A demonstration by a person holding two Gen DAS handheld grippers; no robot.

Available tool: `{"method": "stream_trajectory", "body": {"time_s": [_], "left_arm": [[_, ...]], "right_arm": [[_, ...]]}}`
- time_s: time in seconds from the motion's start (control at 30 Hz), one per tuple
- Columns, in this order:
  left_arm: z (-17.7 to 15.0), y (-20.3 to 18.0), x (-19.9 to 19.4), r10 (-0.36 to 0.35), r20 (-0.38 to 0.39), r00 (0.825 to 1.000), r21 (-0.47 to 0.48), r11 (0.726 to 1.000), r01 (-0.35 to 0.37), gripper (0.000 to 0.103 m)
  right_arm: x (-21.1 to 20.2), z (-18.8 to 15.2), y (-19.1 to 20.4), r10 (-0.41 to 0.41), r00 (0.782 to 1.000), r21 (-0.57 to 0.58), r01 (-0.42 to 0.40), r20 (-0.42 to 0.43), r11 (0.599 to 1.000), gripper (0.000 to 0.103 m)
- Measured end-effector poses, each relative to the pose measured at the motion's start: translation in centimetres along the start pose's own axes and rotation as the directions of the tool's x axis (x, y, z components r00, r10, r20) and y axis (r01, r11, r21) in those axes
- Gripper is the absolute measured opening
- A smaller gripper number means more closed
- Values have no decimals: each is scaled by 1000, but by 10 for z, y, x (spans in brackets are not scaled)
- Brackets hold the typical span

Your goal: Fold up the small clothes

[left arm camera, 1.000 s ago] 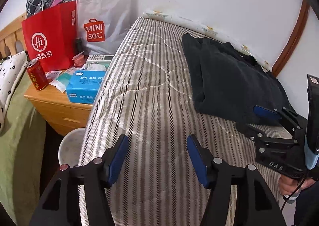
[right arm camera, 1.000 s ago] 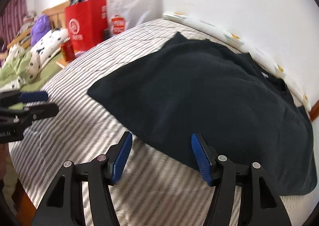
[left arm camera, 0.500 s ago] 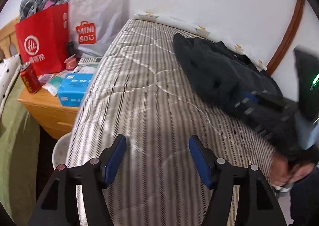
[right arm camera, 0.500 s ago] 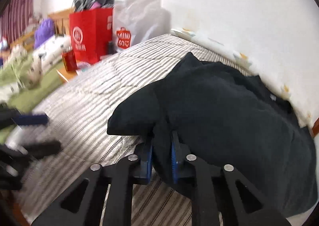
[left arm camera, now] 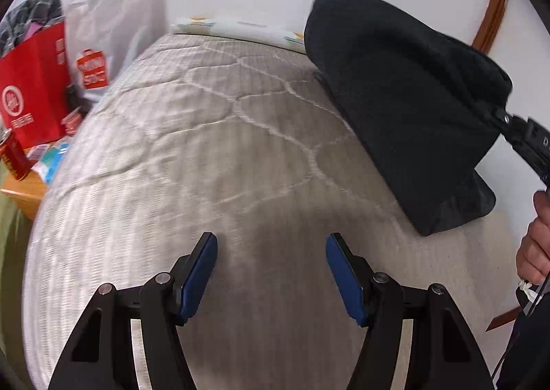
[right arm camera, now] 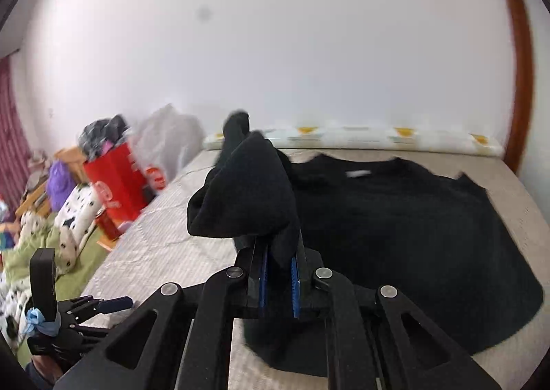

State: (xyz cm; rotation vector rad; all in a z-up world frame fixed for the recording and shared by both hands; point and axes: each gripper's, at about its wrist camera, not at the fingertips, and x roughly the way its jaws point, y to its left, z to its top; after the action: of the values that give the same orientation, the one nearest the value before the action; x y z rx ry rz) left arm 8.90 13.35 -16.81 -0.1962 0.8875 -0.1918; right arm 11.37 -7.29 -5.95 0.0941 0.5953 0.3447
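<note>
Left wrist view: left tongs (left arm camera: 271, 273) wide, empty, above the striped bed (left arm camera: 192, 163); black garment (left arm camera: 405, 94) at right, one edge lifted. Right wrist view: right tongs (right arm camera: 279, 281) clamped on the garment's edge (right arm camera: 247, 197), rest flat on bed. Step: first fold-over. Next likely: carry edge across, left tongs pin or grab opposite edge.

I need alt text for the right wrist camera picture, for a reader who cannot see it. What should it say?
The right gripper is shut on a lifted fold of a black knitted sweater, whose rest lies spread on a beige striped quilted mattress by a white wall. At far left stand a red paper shopping bag and the left gripper.
</note>
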Motion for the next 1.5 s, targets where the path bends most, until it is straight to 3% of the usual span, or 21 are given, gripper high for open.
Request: {"method": "stream_trajectory", "body": {"time_s": [0.2, 0.4, 0.5, 0.63, 0.7, 0.8, 1.0, 1.03, 1.13, 1.17, 1.33, 1.5], "left_arm": [[10, -46, 7, -55, 25, 998, 41, 998, 54, 63], [12, -78, 15, -128, 23, 992, 70, 990, 126, 63], [13, -93, 22, -159, 11, 987, 104, 982, 157, 63], [11, -114, 32, -191, -18, 981, 148, 970, 192, 66], [10, -124, 39, -204, -40, 978, 170, 963, 208, 66], [9, -133, 49, -216, -62, 974, 170, 960, 224, 67], [8, -152, 67, -215, -82, 973, 178, 958, 227, 67], [9, -155, 70, -213, -82, 974, 178, 958, 224, 67], [12, -163, 75, -209, -80, 975, 183, 958, 221, 68], [13, -166, 77, -201, -80, 976, 188, 959, 213, 68], [19, -179, 84, -185, -83, 979, 212, 957, 198, 68], [19, -202, 87, -206, -87, 975, 274, 936, 222, 68]], "right_arm": [[-15, -18, -82, -28, 999, 116, 32, -29, 993, 9], [-5, -49, -131, -50, 992, 183, 72, -120, 981, 14], [-6, -58, -145, -26, 991, 210, 53, -129, 976, 27], [-12, -56, -149, -55, 995, 207, 71, -84, 976, 56], [-7, -50, -155, -31, 996, 237, 49, -81, 970, 57], [8, -44, -161, 7, 995, 276, 21, -98, 961, 57], [50, -32, -170, 8, 993, 347, 34, -118, 937, 57], [60, -29, -170, -8, 991, 353, 56, -135, 934, 53], [73, -24, -171, -20, 988, 343, 71, -151, 937, 18], [74, -22, -172, -9, 989, 332, 58, -147, 941, 15], [42, -9, -189, -13, 999, 283, 21, -33, 959, 11], [-2, -2, -231, -160, 985, 280, 138, 57, 950, 11]]}}
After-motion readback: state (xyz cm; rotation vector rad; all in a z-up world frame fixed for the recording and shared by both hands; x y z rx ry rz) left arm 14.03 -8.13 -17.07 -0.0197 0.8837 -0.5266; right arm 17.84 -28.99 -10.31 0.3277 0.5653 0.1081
